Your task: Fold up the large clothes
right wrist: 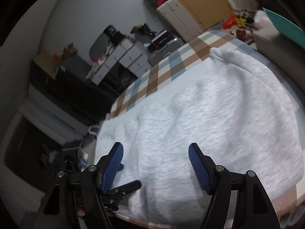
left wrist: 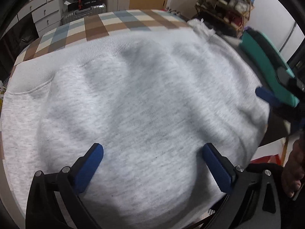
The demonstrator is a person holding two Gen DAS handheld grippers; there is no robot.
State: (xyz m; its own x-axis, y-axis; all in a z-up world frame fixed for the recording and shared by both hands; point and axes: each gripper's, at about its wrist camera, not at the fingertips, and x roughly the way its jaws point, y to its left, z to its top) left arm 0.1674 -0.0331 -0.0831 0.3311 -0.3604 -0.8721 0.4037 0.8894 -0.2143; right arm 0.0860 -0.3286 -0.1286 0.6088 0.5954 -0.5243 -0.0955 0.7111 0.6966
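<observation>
Grey fleece sweatshirt [left wrist: 144,99] lies spread over the checked-cloth bench [left wrist: 106,24], both the left claw [left wrist: 152,164] and right claw [right wrist: 155,164] wide, empty, probably poised to fold it.

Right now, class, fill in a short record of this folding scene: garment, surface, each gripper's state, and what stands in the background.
garment: light grey sweatshirt, spread out with soft wrinkles, ribbed hem on the far side
surface: checked cloth in brown, blue and cream, under the garment
left gripper: open, over the sweatshirt, holding nothing
right gripper: open, over the sweatshirt's edge, holding nothing
background: white drawers, silver suitcase, shoe rack
</observation>
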